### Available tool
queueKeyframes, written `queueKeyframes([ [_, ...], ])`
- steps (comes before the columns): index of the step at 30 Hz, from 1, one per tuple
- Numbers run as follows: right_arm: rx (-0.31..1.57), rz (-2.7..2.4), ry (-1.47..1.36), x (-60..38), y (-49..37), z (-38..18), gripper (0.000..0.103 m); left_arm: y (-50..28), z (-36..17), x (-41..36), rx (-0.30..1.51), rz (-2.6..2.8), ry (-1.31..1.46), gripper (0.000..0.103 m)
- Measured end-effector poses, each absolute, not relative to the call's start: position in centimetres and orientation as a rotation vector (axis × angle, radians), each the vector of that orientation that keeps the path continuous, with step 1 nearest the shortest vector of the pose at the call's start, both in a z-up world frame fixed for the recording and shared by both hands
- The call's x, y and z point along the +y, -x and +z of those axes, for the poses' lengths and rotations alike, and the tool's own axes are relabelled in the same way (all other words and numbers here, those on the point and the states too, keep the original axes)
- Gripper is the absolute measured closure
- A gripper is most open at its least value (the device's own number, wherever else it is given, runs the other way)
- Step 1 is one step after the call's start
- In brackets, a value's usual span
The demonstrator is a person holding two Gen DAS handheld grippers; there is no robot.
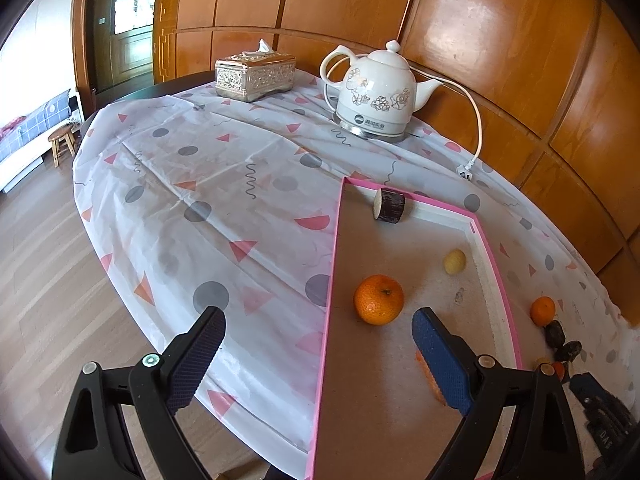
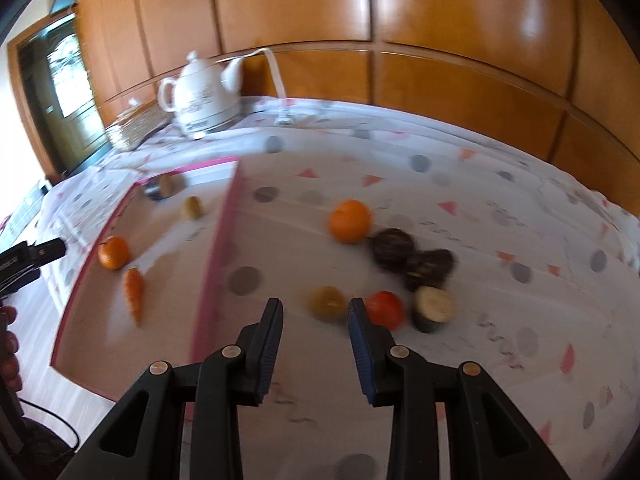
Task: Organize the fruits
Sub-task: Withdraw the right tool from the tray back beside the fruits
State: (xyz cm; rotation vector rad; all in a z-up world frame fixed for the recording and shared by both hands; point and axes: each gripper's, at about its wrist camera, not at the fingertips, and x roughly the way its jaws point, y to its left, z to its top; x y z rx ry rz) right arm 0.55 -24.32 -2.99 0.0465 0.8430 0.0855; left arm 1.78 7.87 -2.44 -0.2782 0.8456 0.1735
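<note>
A white kettle point(image 1: 374, 92) stands far ahead on the bench point(image 1: 200, 184). A tissue box point(image 1: 254, 74) sits to its left. Its plug point(image 1: 466, 171) lies right.

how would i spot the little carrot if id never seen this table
Find the pink-rimmed tray on the patterned tablecloth. Inside it, the carrot lies beside an orange. It is the only long, tapered piece there; the others are round or stubby.

Both wrist cams tilt down over the table; both catch the pink tray point(image 1: 400, 360) point(image 2: 224, 248) and the kettle point(image 1: 376, 92) point(image 2: 204, 96) around 11 o'clock.
</note>
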Motion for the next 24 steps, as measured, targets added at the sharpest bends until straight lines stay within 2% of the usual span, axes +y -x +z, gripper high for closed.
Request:
queueKeyframes([
  [24, 0.866, -0.586, -0.208, -43.5, 4.9, -8.0, 0.069, -2.1, -2.4, 5.8, 0.864, 0.149, 0.216, 0.008],
])
